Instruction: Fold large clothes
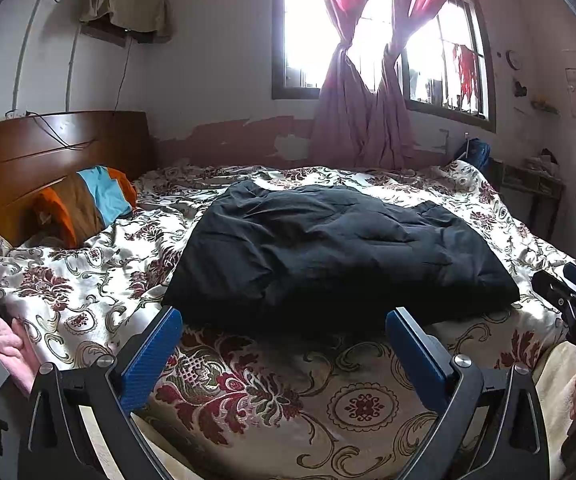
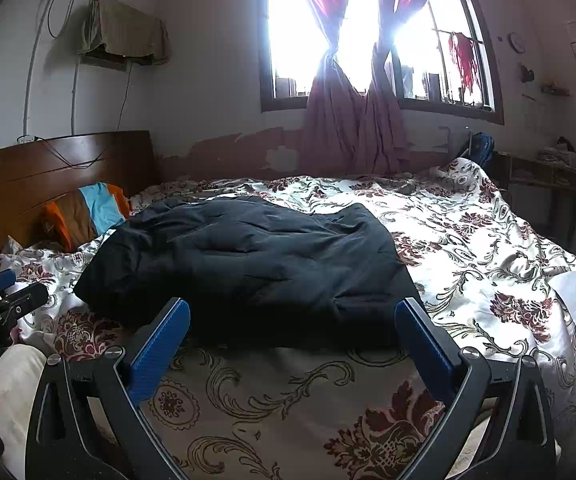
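A black padded garment (image 1: 336, 248), matte and softly quilted with shallow creases, lies folded into a rough rectangle on the middle of the bed; the bedspread (image 1: 272, 396) beneath it is glossy, satin-like cloth printed with dark red flowers and grey scrolls on cream. The left gripper (image 1: 284, 344) hangs low over the near edge of the bed with its blue ribbed pads (image 1: 152, 360) spread wide and nothing between them; the garment's near hem sits just beyond the fingertips, not touching. The right gripper (image 2: 292, 336) is likewise spread and empty, its pads (image 2: 160, 348) framing the garment's near right corner (image 2: 368, 312) from just short of it; in the left wrist view it shows only as a dark clamp at the right edge.

At the far left an orange, brown and blue striped pillow (image 1: 88, 204) leans against a curved wooden headboard (image 1: 48, 148); behind the bed, pink curtains (image 1: 356, 120) are knotted before a bright window (image 1: 300, 28) whose glare washes out the panes; a cloth-draped box (image 1: 128, 4) hangs high on the wall, its contents hidden. A pale trouser leg (image 2: 20, 384) and part of a thumb are cut off at the near left of the right wrist view; a dark side table (image 2: 540, 176) at the far right is too dim to read.
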`<state>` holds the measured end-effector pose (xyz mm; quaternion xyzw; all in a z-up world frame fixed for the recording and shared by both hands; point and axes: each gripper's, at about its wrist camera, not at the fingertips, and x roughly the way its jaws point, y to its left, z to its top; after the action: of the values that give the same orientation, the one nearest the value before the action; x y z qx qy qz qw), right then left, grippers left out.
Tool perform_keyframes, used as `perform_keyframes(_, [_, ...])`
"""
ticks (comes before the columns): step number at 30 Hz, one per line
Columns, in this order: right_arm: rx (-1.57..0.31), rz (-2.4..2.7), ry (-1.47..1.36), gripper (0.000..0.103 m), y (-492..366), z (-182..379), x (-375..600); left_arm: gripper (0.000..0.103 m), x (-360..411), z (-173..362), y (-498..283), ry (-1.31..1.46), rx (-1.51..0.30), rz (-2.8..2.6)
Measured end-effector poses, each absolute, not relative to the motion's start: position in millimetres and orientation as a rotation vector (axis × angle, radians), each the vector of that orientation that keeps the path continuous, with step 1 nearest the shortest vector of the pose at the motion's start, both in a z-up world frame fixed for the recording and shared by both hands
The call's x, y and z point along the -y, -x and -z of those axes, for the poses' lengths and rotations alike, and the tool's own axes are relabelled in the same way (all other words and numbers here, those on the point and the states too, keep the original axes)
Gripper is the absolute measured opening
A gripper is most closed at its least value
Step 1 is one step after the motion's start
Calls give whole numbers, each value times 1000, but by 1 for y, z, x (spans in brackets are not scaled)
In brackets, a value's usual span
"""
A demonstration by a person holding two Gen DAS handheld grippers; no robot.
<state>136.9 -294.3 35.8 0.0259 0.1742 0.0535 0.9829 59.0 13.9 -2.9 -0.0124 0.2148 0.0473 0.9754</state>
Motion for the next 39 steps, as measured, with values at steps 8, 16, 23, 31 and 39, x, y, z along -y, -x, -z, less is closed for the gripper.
perform_keyframes(8, [-351, -107, -52, 101, -137, -36, 295, 103, -14, 3, -58, 23, -432, -94])
perform_keyframes(16, [-351, -108, -52, 101, -137, -36, 295, 103, -13, 4, -58, 23, -431, -95])
perform_keyframes(23, [-352, -108, -52, 101, -137, -36, 295, 103, -13, 4, -59, 22, -431, -94])
perform_keyframes(31, [-352, -108, -53, 101, -137, -36, 295, 103, -13, 4, -58, 21, -431, -94])
perform_keyframes(39, [-353, -108, -53, 101, -137, -37, 295, 103, -12, 3, -58, 22, -433, -92])
